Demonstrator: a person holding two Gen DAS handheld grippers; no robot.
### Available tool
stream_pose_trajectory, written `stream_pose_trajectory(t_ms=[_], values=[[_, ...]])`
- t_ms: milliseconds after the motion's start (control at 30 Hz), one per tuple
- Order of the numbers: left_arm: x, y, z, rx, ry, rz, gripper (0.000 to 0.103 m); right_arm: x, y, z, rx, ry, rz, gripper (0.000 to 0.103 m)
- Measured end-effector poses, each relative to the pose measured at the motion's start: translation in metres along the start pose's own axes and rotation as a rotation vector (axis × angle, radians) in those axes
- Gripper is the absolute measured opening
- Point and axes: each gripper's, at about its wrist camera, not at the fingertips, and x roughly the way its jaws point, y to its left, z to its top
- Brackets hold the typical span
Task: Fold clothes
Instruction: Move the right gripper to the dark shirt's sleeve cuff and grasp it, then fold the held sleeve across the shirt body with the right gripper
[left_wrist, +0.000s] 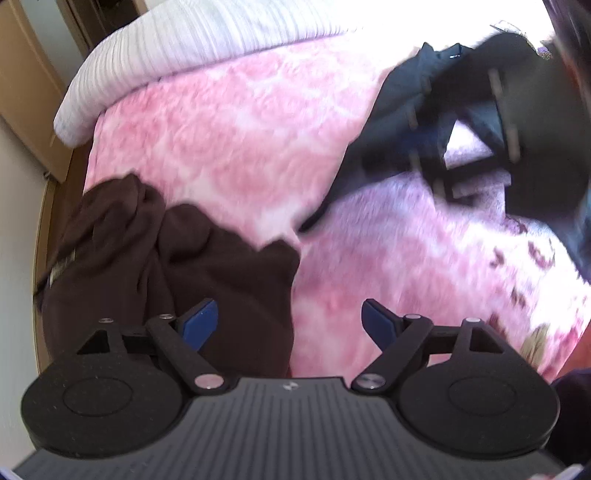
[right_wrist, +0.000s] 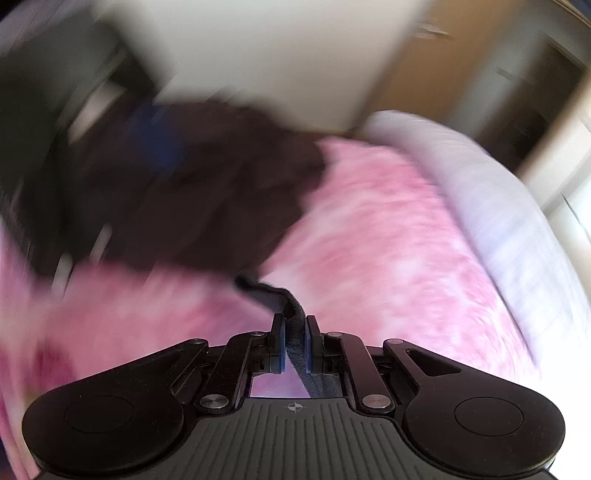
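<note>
The brown garment (left_wrist: 166, 258) lies rumpled and unfolded on the pink bed cover (left_wrist: 240, 129); the right gripper (right_wrist: 294, 332) pinches a dark strip of its edge (right_wrist: 295, 350); the left gripper (left_wrist: 290, 317) hovers spread and empty over it; I judge folding barely begun.

Bed (left_wrist: 229, 122) covered with a pink, pale-patterned plush blanket, spread ahead of both tongs. White ribbed quilt (left_wrist: 192, 33) rolled along the far edge of the bed, beyond the left tongs; same quilt (right_wrist: 491, 206) running to the right of the right tongs. Tan wooden cabinet (left_wrist: 22, 92) against the wall, far left of the left tongs. Pale, plain wall (right_wrist: 280, 55) straight beyond the right tongs, much blurred. Brown wooden panelling (right_wrist: 424, 74) and a dark doorway (right_wrist: 532, 122) to the upper right of the right tongs. Bright daylight on the blanket, washed out toward the far right of the left tongs.
</note>
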Motion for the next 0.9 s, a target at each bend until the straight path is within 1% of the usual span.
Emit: stream_pose_trajectory(t_ms=[67, 100, 167, 233, 267, 333, 467, 500, 567, 633, 700, 733, 800, 867, 900], values=[[0.002, -0.007, 0.019, 0.011, -0.013, -0.008, 0.083, -0.017, -0.052, 0.012, 0.134, -0.07, -0.008, 0.008], [0.003, -0.013, 0.028, 0.02, -0.02, -0.012, 0.083, -0.031, -0.089, 0.015, 0.219, -0.118, -0.022, 0.008], [0.007, -0.031, 0.051, 0.051, -0.037, -0.021, 0.083, -0.064, -0.158, 0.016, 0.356, -0.211, -0.127, 0.008], [0.012, -0.053, 0.075, 0.082, -0.059, -0.031, 0.083, -0.116, -0.233, -0.008, 0.538, -0.316, -0.32, 0.008], [0.015, -0.064, 0.086, 0.096, -0.069, -0.038, 0.083, -0.146, -0.261, -0.03, 0.647, -0.358, -0.423, 0.008], [0.024, -0.092, 0.11, 0.118, -0.082, -0.051, 0.083, -0.196, -0.306, -0.095, 0.88, -0.387, -0.629, 0.008], [0.048, -0.157, 0.155, 0.154, -0.096, -0.076, 0.083, -0.227, -0.338, -0.264, 1.309, -0.229, -0.817, 0.008], [0.057, -0.178, 0.166, 0.164, -0.089, -0.074, 0.083, -0.225, -0.339, -0.305, 1.409, -0.173, -0.812, 0.008], [0.079, -0.224, 0.189, 0.178, -0.069, -0.053, 0.083, -0.214, -0.341, -0.369, 1.509, -0.084, -0.774, 0.008], [0.104, -0.264, 0.208, 0.153, -0.043, -0.039, 0.083, -0.202, -0.347, -0.413, 1.552, -0.022, -0.7, 0.008], [0.134, -0.305, 0.229, 0.105, -0.021, -0.042, 0.083, -0.197, -0.351, -0.441, 1.563, 0.007, -0.608, 0.008], [0.147, -0.323, 0.238, 0.098, -0.008, -0.039, 0.083, -0.196, -0.354, -0.448, 1.559, 0.007, -0.566, 0.008], [0.174, -0.356, 0.253, 0.122, 0.007, -0.011, 0.083, -0.2, -0.357, -0.455, 1.553, 0.001, -0.491, 0.008], [0.192, -0.368, 0.261, 0.148, 0.013, 0.039, 0.083, -0.202, -0.372, -0.46, 1.549, -0.018, -0.428, 0.008], [0.201, -0.374, 0.265, 0.162, 0.016, 0.064, 0.083, -0.219, -0.377, -0.466, 1.55, -0.036, -0.409, 0.008]])
